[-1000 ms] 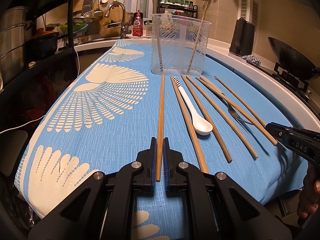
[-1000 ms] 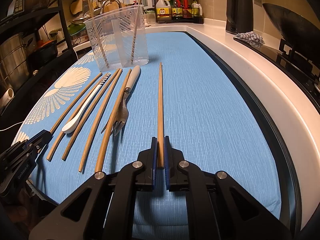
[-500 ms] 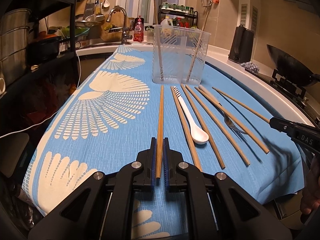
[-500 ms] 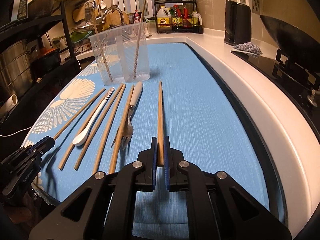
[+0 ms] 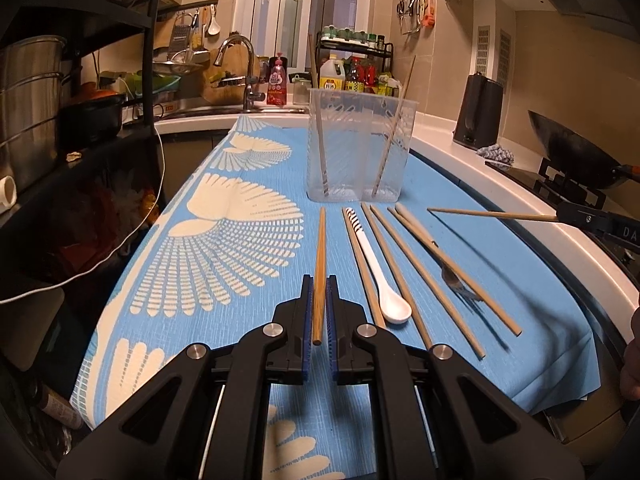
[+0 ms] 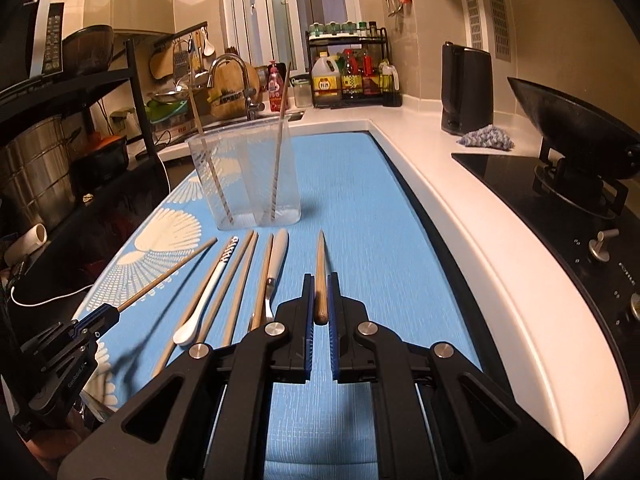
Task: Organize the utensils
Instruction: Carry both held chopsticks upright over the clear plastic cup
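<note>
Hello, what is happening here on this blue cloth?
A person is sorting utensils with two handheld grippers. The left gripper and the right gripper each grip one chopstick, lifted off the cloth. Two chopsticks already stand in the clear container. A white spoon, a fork and more chopsticks lie in a row.
</note>
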Demonstrator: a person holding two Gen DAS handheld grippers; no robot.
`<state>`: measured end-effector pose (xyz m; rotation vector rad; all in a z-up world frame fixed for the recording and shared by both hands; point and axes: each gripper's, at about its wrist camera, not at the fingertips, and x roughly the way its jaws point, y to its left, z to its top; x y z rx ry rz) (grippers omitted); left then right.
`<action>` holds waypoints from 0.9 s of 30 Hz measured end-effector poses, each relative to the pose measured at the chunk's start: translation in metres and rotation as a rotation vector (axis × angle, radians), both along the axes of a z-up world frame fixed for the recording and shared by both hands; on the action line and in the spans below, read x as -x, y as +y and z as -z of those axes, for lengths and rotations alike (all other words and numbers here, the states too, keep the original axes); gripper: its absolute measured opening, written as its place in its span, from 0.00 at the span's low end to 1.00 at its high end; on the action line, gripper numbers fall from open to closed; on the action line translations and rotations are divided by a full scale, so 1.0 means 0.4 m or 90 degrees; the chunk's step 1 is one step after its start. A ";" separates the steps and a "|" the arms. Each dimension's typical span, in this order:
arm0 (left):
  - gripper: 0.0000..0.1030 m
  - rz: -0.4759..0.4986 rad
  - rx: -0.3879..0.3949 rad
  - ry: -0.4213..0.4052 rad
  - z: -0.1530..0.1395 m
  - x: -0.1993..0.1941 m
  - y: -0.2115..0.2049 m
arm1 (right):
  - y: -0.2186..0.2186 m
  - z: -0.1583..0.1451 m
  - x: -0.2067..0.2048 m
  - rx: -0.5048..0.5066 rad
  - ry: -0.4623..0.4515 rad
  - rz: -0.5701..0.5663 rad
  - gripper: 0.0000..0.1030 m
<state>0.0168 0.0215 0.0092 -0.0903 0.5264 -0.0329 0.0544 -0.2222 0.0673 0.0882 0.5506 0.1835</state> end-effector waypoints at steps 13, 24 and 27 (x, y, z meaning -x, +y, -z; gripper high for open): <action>0.06 -0.001 -0.006 -0.049 -0.105 -0.023 0.021 | -0.002 -0.107 -0.018 -0.007 -0.057 -0.001 0.06; 0.06 0.004 -0.008 -0.085 -0.233 -0.071 0.047 | 0.009 -0.190 -0.039 -0.012 -0.097 -0.014 0.06; 0.06 0.005 -0.008 -0.090 -0.265 -0.092 0.053 | 0.009 -0.209 -0.057 -0.010 -0.099 -0.020 0.06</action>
